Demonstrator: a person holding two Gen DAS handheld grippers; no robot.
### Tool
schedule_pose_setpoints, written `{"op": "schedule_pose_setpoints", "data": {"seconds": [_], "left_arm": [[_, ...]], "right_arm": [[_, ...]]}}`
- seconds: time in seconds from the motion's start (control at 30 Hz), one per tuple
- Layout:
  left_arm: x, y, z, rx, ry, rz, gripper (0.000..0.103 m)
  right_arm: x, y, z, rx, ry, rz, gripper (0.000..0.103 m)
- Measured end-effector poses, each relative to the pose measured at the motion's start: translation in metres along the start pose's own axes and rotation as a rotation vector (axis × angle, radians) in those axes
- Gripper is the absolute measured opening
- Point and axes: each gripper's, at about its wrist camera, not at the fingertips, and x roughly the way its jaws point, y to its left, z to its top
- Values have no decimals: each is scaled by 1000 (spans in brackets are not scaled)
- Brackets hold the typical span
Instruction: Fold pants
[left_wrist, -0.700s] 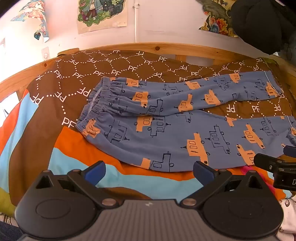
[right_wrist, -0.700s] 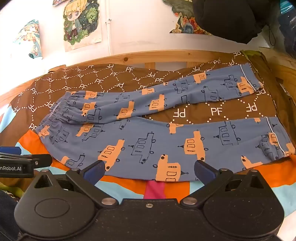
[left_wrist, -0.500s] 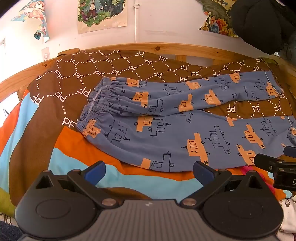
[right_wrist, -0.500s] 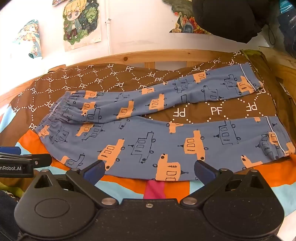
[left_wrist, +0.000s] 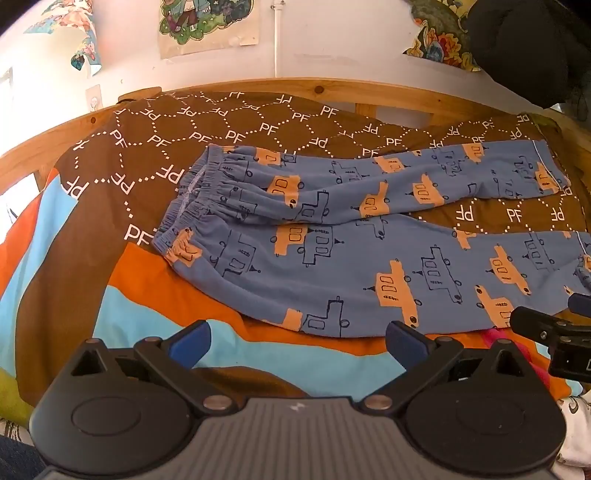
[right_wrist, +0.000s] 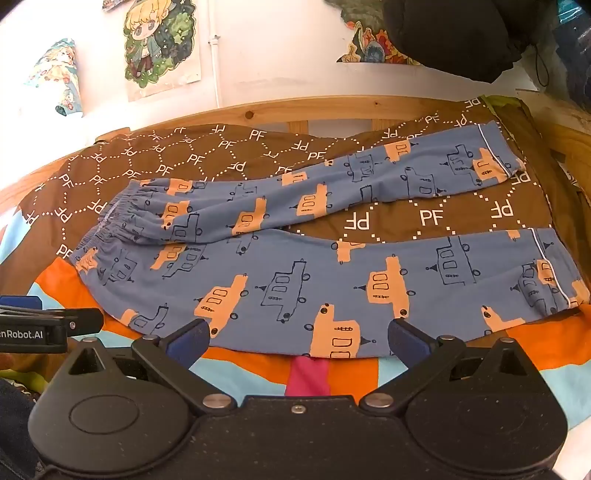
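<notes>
Blue pants (left_wrist: 351, 258) with an orange print lie flat on the bed, waistband (left_wrist: 192, 199) at the left, two legs spread apart toward the right. They also show in the right wrist view (right_wrist: 314, 266), with the far cuff (right_wrist: 491, 155) and the near cuff (right_wrist: 550, 280) at the right. My left gripper (left_wrist: 297, 341) is open and empty, just short of the near edge of the pants by the waist end. My right gripper (right_wrist: 299, 339) is open and empty, at the near edge of the near leg.
The bedspread (left_wrist: 122, 295) is brown with white letters at the back and orange and light blue in front. A wooden bed frame (left_wrist: 332, 90) runs along the white wall. A dark garment (right_wrist: 454, 33) hangs at the upper right. My right gripper shows at the edge of the left wrist view (left_wrist: 554, 328).
</notes>
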Motion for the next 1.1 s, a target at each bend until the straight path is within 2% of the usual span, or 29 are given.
{"op": "schedule_pose_setpoints", "data": {"seconds": [1.1], "left_arm": [[1,1,-1,-7,5,1,103]], "right_arm": [[1,0,-1,4,9,1,102]]}}
